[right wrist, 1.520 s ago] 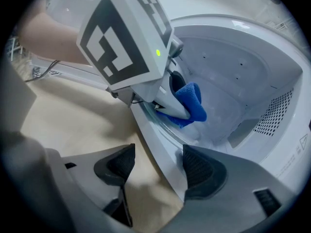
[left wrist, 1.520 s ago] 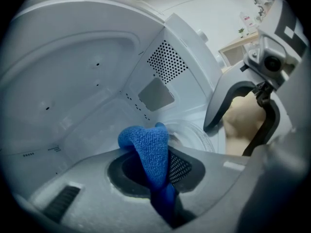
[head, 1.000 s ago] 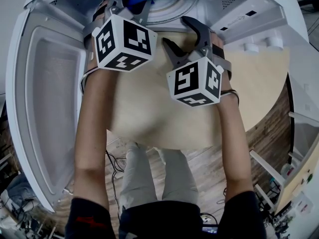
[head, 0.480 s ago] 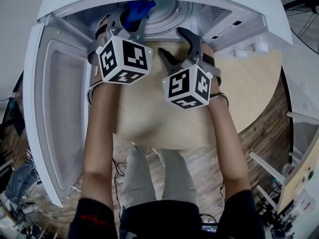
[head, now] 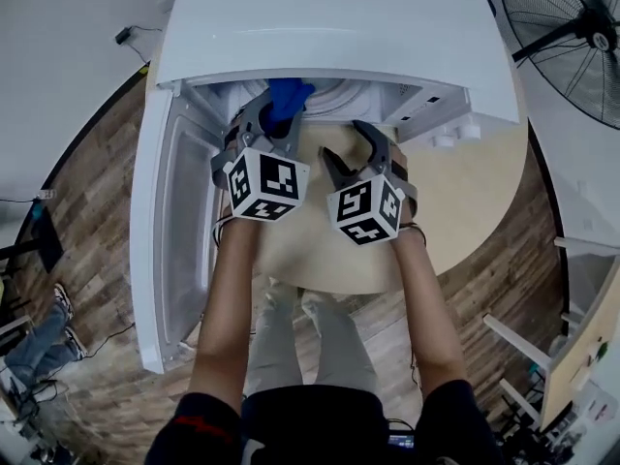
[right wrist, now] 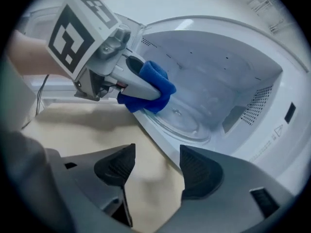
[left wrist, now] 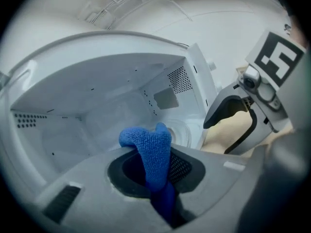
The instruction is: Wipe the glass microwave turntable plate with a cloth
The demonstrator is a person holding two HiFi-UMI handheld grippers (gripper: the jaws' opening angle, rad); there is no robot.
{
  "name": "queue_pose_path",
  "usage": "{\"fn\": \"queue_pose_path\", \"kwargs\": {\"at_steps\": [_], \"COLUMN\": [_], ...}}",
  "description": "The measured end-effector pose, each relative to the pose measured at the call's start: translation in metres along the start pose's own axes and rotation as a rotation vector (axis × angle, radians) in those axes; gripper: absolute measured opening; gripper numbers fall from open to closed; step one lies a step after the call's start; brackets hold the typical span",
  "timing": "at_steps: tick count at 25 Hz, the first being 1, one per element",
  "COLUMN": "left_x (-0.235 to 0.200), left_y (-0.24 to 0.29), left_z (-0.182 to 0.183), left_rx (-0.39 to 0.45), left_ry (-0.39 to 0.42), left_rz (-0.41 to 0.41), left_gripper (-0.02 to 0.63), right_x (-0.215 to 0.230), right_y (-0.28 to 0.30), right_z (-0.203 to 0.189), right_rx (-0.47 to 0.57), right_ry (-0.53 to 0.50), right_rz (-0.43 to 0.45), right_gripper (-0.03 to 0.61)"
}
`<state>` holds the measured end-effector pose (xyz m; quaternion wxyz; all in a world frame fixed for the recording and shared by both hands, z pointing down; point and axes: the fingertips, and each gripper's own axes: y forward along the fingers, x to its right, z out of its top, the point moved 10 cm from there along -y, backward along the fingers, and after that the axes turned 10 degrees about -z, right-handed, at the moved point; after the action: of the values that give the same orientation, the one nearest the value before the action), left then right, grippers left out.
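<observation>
A white microwave (head: 329, 37) stands open on a beige table. Its glass turntable plate (right wrist: 187, 120) lies on the cavity floor and also shows in the left gripper view (left wrist: 183, 132). My left gripper (head: 276, 114) sits at the cavity mouth, shut on a blue cloth (left wrist: 151, 152). The cloth (right wrist: 151, 89) hangs just above the plate's near left rim; I cannot tell whether it touches. My right gripper (right wrist: 155, 166) is open with nothing between its jaws, over the table just in front of the opening and to the right of the left one (head: 347, 148).
The microwave door (head: 179, 231) swings wide open to the left. The round beige table (head: 475, 182) extends right, with white knobs (head: 455, 136) at the microwave's front right. A black fan (head: 572, 37) stands far right. Wooden floor lies below.
The head view has pulled back and up, so the whole microwave now shows. Both grippers stay at the opening, and the left one keeps hold of the blue cloth.
</observation>
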<state>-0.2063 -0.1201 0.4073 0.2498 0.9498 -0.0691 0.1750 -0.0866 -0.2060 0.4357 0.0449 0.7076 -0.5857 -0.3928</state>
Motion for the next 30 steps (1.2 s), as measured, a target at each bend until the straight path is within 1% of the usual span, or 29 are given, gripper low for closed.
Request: {"fn": "queue_pose_path", "kwargs": {"at_steps": [3, 5, 8, 10, 13, 15, 17, 19, 22, 24, 26, 28, 30], "left_x": [0.010, 0.020, 0.034, 0.039, 0.045, 0.047, 0.053, 0.058, 0.056, 0.055, 0.049, 0.041, 0.035], "left_y": [-0.022, -0.038, -0.065, -0.084, -0.115, -0.136, -0.156, -0.175, -0.199, -0.212, -0.224, -0.236, -0.249], "left_z": [0.003, 0.008, 0.020, 0.028, 0.039, 0.049, 0.058, 0.068, 0.086, 0.096, 0.106, 0.118, 0.131], "left_rx": [-0.013, -0.019, -0.020, 0.009, 0.077, 0.103, 0.113, 0.135, 0.213, 0.238, 0.258, 0.290, 0.322], "left_ry": [-0.057, -0.090, -0.127, -0.180, -0.315, -0.351, -0.358, -0.375, -0.411, -0.384, -0.363, -0.364, -0.343], "left_rz": [-0.022, -0.047, -0.092, -0.125, -0.182, -0.206, -0.217, -0.228, -0.262, -0.273, -0.262, -0.248, -0.236], "left_gripper": [0.054, 0.054, 0.054, 0.054, 0.054, 0.054, 0.054, 0.054, 0.054, 0.054, 0.054, 0.054, 0.054], "right_x": [0.000, 0.002, 0.007, 0.012, 0.018, 0.021, 0.022, 0.024, 0.030, 0.036, 0.044, 0.053, 0.061], "right_y": [-0.023, -0.041, -0.069, -0.089, -0.123, -0.143, -0.164, -0.185, -0.213, -0.230, -0.244, -0.257, -0.271], "right_z": [0.002, 0.007, 0.020, 0.030, 0.043, 0.052, 0.061, 0.070, 0.082, 0.090, 0.100, 0.111, 0.123], "right_rx": [-0.040, -0.047, -0.030, -0.017, -0.003, 0.009, 0.019, 0.040, 0.082, 0.117, 0.163, 0.207, 0.248], "right_ry": [0.084, 0.131, 0.180, 0.198, 0.229, 0.260, 0.286, 0.302, 0.353, 0.401, 0.427, 0.430, 0.429], "right_rz": [0.023, 0.025, 0.020, 0.007, 0.000, 0.006, 0.001, -0.026, -0.060, -0.072, -0.088, -0.115, -0.149], "right_gripper": [0.280, 0.226, 0.185, 0.143, 0.092, 0.067, 0.049, 0.039, 0.026, 0.020, 0.015, 0.012, 0.011]}}
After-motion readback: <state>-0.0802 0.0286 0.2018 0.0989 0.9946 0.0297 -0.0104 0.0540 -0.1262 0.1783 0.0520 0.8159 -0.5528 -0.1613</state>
